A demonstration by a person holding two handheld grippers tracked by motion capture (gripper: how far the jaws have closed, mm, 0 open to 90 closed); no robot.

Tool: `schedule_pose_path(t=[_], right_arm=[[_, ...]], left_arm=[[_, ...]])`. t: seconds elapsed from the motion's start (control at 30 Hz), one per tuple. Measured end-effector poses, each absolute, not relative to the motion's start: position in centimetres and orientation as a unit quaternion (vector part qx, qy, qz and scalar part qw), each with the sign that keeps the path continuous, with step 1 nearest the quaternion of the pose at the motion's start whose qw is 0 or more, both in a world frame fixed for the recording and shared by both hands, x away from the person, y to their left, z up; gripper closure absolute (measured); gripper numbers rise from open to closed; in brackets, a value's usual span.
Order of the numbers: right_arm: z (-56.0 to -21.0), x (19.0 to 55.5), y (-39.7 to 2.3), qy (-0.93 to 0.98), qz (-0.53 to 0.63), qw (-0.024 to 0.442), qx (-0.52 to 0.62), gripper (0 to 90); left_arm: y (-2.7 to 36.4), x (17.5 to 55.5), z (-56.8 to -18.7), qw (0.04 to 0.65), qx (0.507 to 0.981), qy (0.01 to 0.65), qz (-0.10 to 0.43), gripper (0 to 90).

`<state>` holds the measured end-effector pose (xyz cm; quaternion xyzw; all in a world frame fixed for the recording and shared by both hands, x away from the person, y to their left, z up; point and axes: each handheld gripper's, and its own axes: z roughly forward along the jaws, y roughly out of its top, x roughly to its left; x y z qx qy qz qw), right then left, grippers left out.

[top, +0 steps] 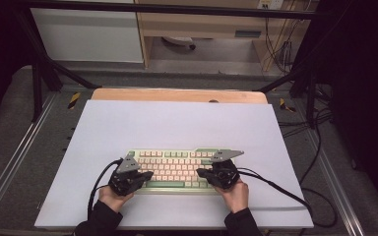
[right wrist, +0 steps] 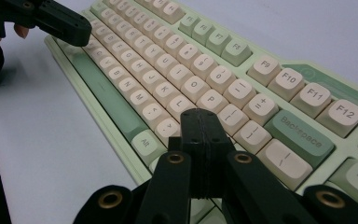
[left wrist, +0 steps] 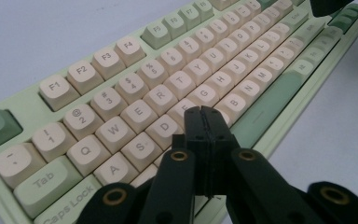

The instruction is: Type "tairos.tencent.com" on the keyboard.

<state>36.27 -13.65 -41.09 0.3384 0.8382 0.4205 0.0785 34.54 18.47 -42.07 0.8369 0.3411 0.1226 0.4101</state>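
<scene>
I hold both clenched hand-held grippers, left (top: 147, 175) and right (top: 200, 172), over the keyboard (top: 174, 169) near the counter's (top: 177, 123) front edge; next, I think, press one key.

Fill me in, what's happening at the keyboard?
A person holds a gripper in each hand over a green and cream keyboard on a white mat. The left gripper hangs with shut jaws above the keys near F and G, the right gripper likewise near the L end. Neither holds anything.
</scene>
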Motion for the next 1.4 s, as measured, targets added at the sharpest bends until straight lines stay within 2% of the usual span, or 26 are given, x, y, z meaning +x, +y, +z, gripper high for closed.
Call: schedule_pose_path(t=[0.63, 1.4], right_arm=[[-40.8, 36.4, -13.1, 0.834, 0.427, 0.074, 0.341, 90.0], [-41.5, 38.4, -9.6, 0.838, 0.417, 0.079, 0.343, 90.0]], left_arm=[[22.3, 34.0, -41.6, 0.423, 0.823, 0.359, 0.124, 89.6], [23.4, 34.1, -42.1, 0.42, 0.82, 0.369, 0.122, 89.5]])
